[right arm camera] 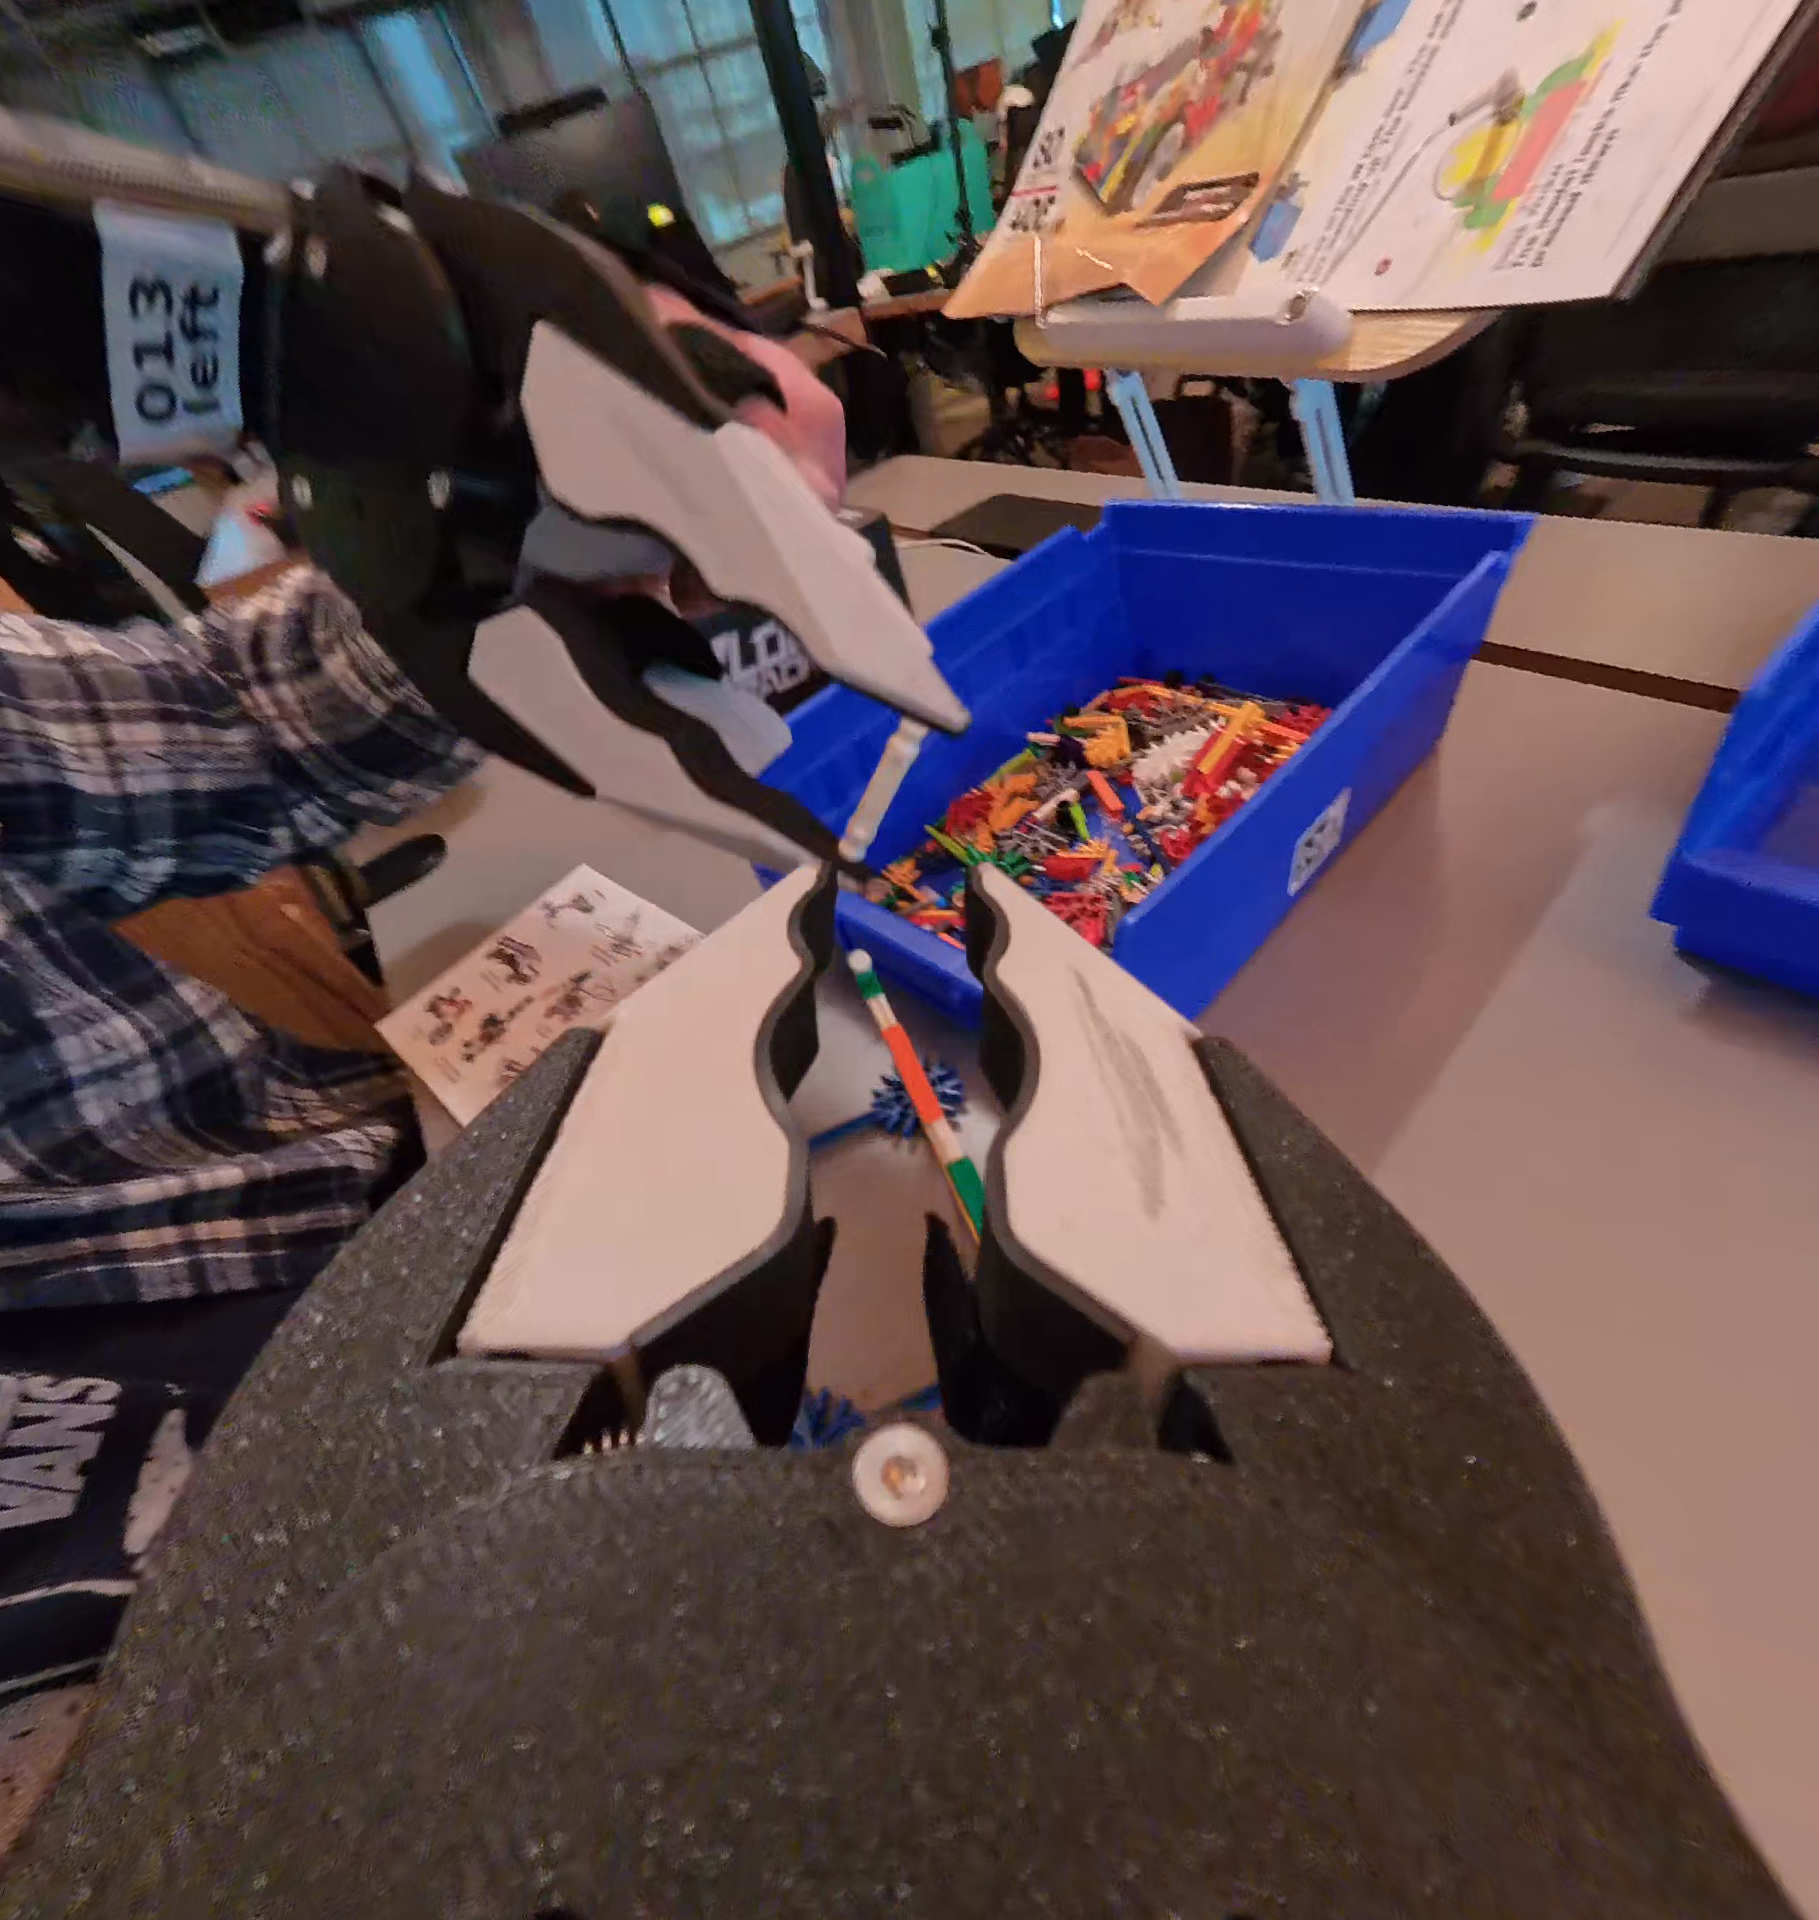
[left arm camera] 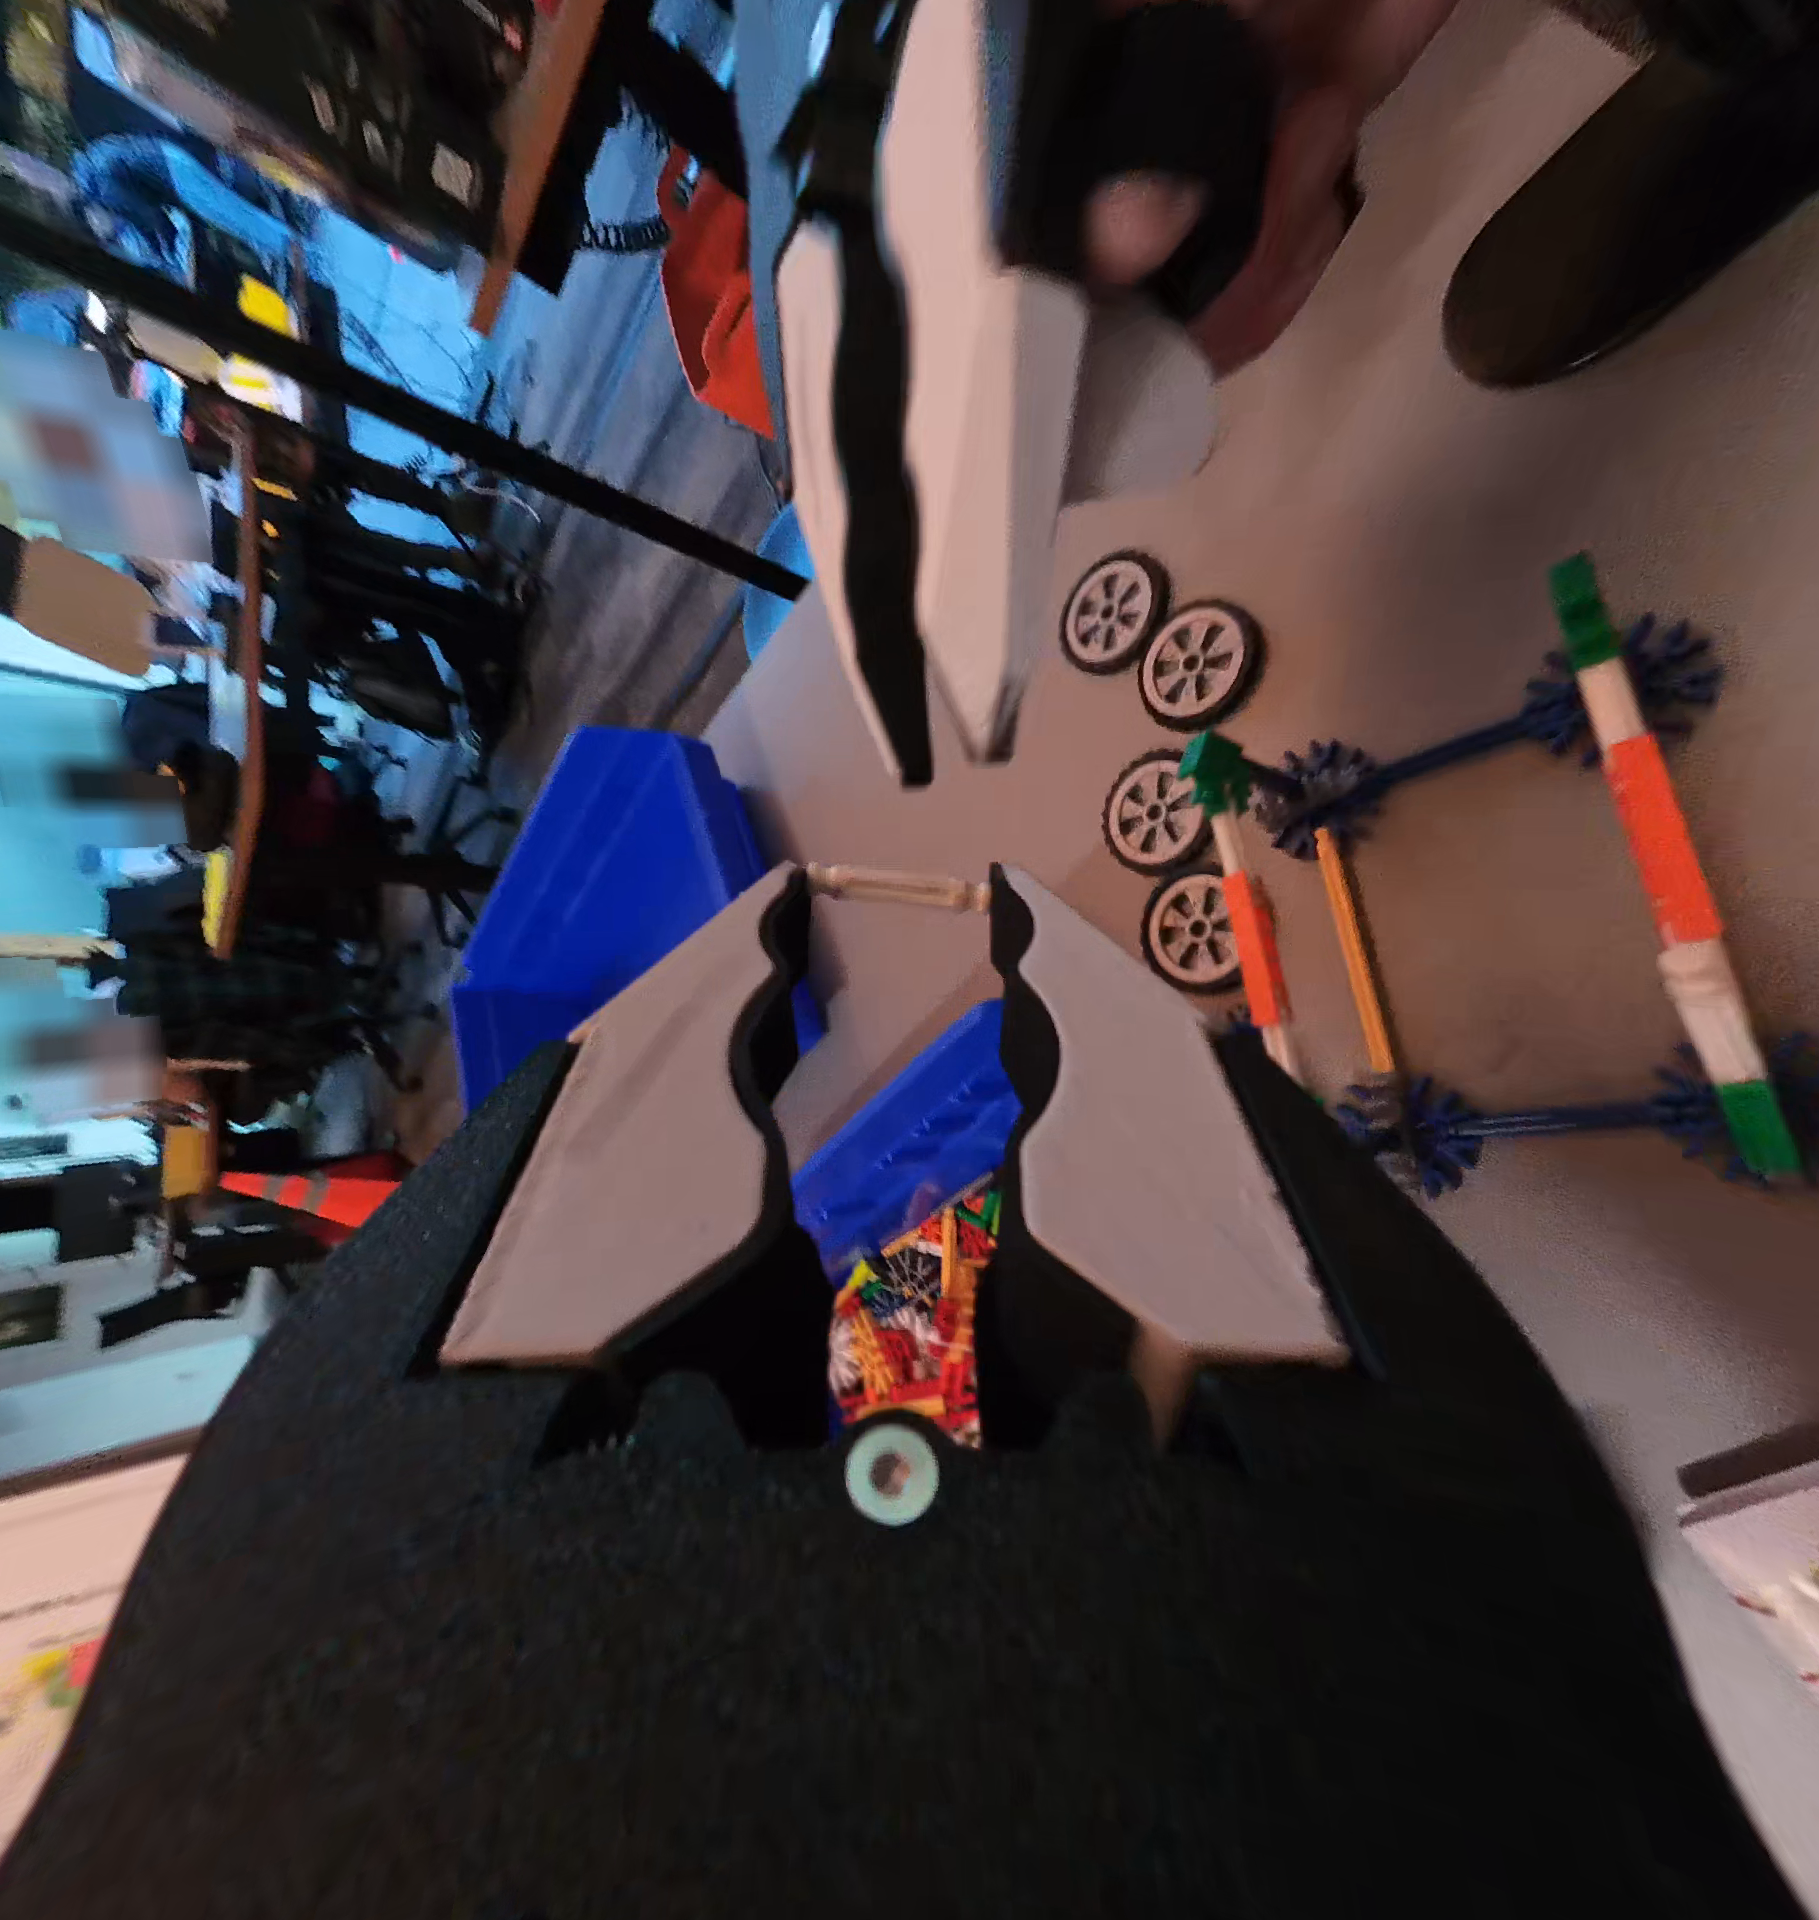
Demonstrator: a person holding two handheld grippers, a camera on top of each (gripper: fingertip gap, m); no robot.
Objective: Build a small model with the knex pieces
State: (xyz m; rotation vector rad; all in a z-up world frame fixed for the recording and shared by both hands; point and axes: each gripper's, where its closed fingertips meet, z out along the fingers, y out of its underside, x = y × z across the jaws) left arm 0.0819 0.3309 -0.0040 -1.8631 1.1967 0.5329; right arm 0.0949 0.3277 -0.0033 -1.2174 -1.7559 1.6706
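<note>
My left gripper [left arm camera: 900,883] is shut on a short white rod [left arm camera: 897,891], held end to end between its fingertips in the air above the table. In the right wrist view the left gripper [right arm camera: 892,788] and its rod [right arm camera: 877,798] hang just in front of my right gripper [right arm camera: 900,891], which is open and empty. The right gripper [left arm camera: 952,753] also shows from above in the left wrist view. Below lies a flat frame [left arm camera: 1456,746] of dark blue rods, spiky connectors and orange, white and green rods. Part of the frame [right arm camera: 915,1081] shows between the right fingers.
Several grey wheels [left arm camera: 1196,665] lie beside the frame. A blue bin [right arm camera: 1300,582] full of coloured pieces stands behind, a second blue bin [right arm camera: 1778,790] to its right. An instruction booklet [right arm camera: 1404,135] rests on a stand; a leaflet [right arm camera: 531,977] lies near a person's plaid sleeve [right arm camera: 157,935].
</note>
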